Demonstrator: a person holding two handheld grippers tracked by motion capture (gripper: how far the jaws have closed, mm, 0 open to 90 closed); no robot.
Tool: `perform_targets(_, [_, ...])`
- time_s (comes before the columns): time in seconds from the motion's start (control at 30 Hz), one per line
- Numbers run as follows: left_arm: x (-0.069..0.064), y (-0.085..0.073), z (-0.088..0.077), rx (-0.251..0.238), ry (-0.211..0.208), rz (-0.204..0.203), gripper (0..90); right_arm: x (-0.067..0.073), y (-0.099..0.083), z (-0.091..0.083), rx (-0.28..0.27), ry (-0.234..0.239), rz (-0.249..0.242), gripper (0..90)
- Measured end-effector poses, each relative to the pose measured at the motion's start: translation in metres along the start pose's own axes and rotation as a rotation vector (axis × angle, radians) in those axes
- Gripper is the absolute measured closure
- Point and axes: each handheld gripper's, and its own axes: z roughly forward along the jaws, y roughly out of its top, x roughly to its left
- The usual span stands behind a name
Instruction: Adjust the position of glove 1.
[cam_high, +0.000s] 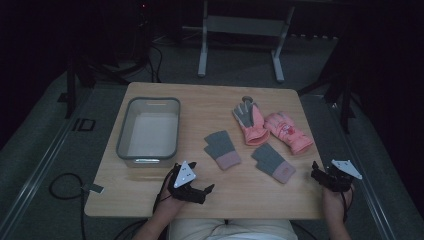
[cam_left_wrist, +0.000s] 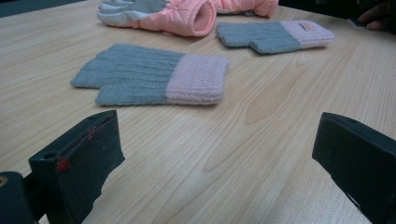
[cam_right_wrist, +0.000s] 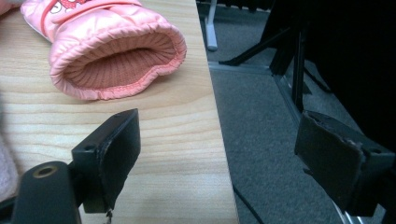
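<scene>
Two grey knit gloves with pink cuffs lie flat mid-table, one (cam_high: 221, 149) (cam_left_wrist: 154, 77) closer to my left gripper, the other (cam_high: 273, 162) (cam_left_wrist: 275, 35) to its right. Behind them lie two padded pink gloves, one palm-up with grey fingers (cam_high: 249, 120) (cam_left_wrist: 173, 14), the other (cam_high: 289, 131) with its open cuff (cam_right_wrist: 116, 51) facing my right gripper. My left gripper (cam_high: 202, 176) (cam_left_wrist: 215, 158) rests open near the front edge, pointing at the nearer knit glove. My right gripper (cam_high: 322, 169) (cam_right_wrist: 219, 154) is open and straddles the table's right edge, short of the pink cuff.
A grey-rimmed clear bin (cam_high: 148, 131) stands on the left of the wooden table (cam_high: 150, 200). Grey carpet (cam_right_wrist: 261, 140) drops away past the right edge. A metal frame (cam_high: 240, 30) stands beyond the table. Cables trail at the front left.
</scene>
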Motion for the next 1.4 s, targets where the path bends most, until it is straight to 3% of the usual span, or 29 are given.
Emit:
perform_targets(0.2, [0.0, 0.0, 0.0, -0.004, 0.001, -0.002, 1.1, 0.0, 0.013, -0.006, 0.017, 0.051, 0.026, 14.1])
perform_targets(0.47, [0.001, 0.0, -0.001, -0.008, 0.002, -0.007, 1.1, 0.01, 0.039, -0.018, -0.022, 0.094, 0.004, 14.1])
perform_targets(0.9, [0.0, -0.001, -0.001, -0.012, 0.004, -0.003, 1.1, 0.037, 0.092, -0.044, -0.135, 0.202, -0.034, 13.2])
perform_targets(1.2, [0.0, -0.001, -0.002, -0.015, 0.004, -0.008, 1.1, 0.057, 0.118, -0.054, -0.172, 0.282, -0.051, 12.9])
perform_targets(1.4, [0.0, -0.001, -0.002, -0.016, 0.004, -0.008, 1.1, 0.074, 0.13, -0.056, -0.187, 0.329, -0.101, 12.9])
